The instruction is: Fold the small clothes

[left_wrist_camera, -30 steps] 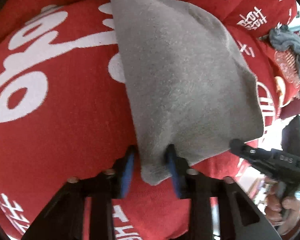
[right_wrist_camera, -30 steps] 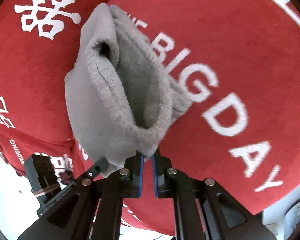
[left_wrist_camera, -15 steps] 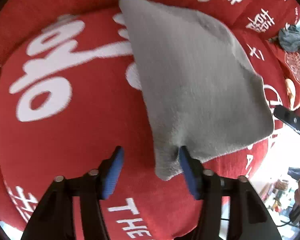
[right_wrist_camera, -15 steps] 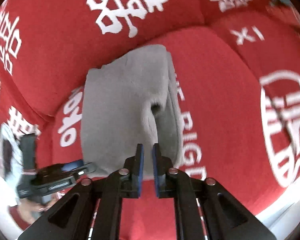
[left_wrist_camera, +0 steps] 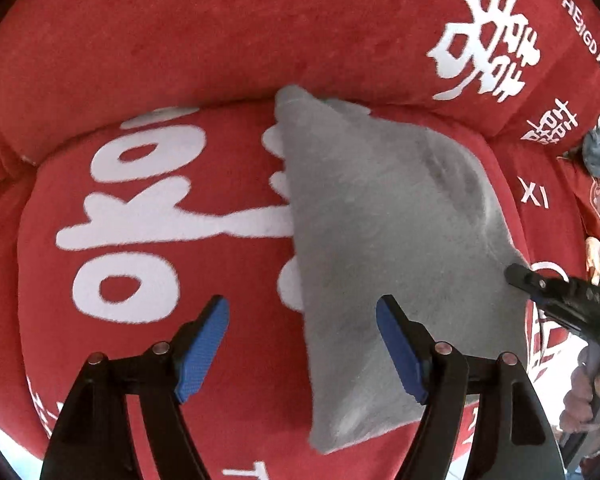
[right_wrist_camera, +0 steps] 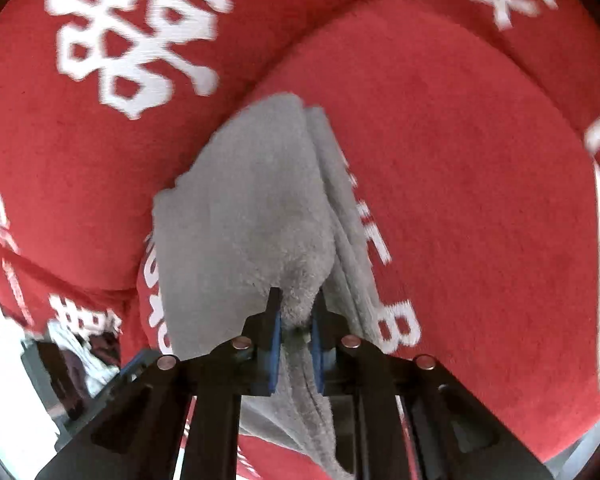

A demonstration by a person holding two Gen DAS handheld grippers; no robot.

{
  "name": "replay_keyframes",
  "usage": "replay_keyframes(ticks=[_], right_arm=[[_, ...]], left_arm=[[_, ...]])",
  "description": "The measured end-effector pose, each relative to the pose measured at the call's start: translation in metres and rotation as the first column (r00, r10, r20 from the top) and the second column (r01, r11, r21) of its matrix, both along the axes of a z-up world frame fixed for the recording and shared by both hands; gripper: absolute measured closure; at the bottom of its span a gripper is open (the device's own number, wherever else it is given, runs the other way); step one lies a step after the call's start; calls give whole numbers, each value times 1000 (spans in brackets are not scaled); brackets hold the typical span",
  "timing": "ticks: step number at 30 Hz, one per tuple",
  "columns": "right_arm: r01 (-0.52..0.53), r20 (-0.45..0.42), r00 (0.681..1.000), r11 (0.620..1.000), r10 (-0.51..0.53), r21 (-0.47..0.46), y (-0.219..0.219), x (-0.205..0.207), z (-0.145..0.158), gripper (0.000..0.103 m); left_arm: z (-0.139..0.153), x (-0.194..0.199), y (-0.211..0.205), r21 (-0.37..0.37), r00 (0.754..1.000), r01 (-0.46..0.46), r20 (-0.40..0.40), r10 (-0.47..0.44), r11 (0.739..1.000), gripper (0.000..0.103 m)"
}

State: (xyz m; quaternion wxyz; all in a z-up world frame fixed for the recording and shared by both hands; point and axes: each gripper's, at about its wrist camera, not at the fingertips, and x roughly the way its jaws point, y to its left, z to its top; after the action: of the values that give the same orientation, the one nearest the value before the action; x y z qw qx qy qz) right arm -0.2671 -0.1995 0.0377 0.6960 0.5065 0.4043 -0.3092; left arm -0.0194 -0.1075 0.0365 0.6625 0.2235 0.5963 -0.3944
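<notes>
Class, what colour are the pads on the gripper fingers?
Blue pads on black fingers, clearest in the left wrist view.

The right gripper (right_wrist_camera: 296,322) is pinching a bunched edge of the grey fleece cloth (right_wrist_camera: 244,216) between its blue pads (right_wrist_camera: 275,346), the cloth lying folded on the red sofa cushion (right_wrist_camera: 460,168) printed with white lettering.

A: How is the left gripper (left_wrist_camera: 302,344) set?
B: Jaws spread wide, holding nothing.
A: The right gripper (right_wrist_camera: 296,330)?
B: Nearly closed, pinching fabric, entering the left view at four o'clock.
</notes>
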Motion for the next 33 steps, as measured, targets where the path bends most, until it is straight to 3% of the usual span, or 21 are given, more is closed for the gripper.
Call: replay_keyframes(ticks=[4, 7, 11, 15, 17, 20, 24, 27, 29, 33], right_arm=[[-85, -108, 991, 995, 80, -44, 6, 3, -15, 90], [-89, -89, 993, 994, 83, -65, 8, 1, -21, 90], [-83, -97, 992, 995, 77, -58, 17, -5, -15, 90], [-93, -153, 985, 994, 83, -63, 23, -11, -3, 88], [-108, -159, 983, 988, 90, -108, 32, -13, 15, 88], [-171, -120, 981, 971, 153, -164, 49, -8, 36, 88], [-271, -153, 956, 954, 251, -131, 67, 8, 24, 88], [-262, -203, 948, 963, 243, -71, 64, 5, -1, 88], [-246, -186, 954, 969, 236, -32, 60, -1, -14, 92], [-282, -190, 944, 959, 270, -37, 61, -12, -15, 95]], left_arm=[[-17, -15, -14, 37, 1000, 26, -1, -26, 999, 26], [-24, -19, -18, 62, 1000, 8, 9, -9, 998, 20], [-26, -20, -18, 71, 1000, 12, 12, -13, 997, 20], [-25, -20, -18, 82, 1000, -2, 18, 0, 997, 20], [-24, -21, -18, 84, 1000, -4, 26, 2, 996, 20], [-24, -26, -19, 90, 1000, -1, 30, -2, 996, 20], [-22, -29, -20, 102, 999, -2, 44, -2, 995, 20], [-22, -30, -20, 114, 999, -9, 47, 4, 993, 20], [-21, -30, -21, 119, 999, -13, 47, 8, 993, 20], [-21, -31, -22, 129, 999, -8, 52, 2, 992, 20]])
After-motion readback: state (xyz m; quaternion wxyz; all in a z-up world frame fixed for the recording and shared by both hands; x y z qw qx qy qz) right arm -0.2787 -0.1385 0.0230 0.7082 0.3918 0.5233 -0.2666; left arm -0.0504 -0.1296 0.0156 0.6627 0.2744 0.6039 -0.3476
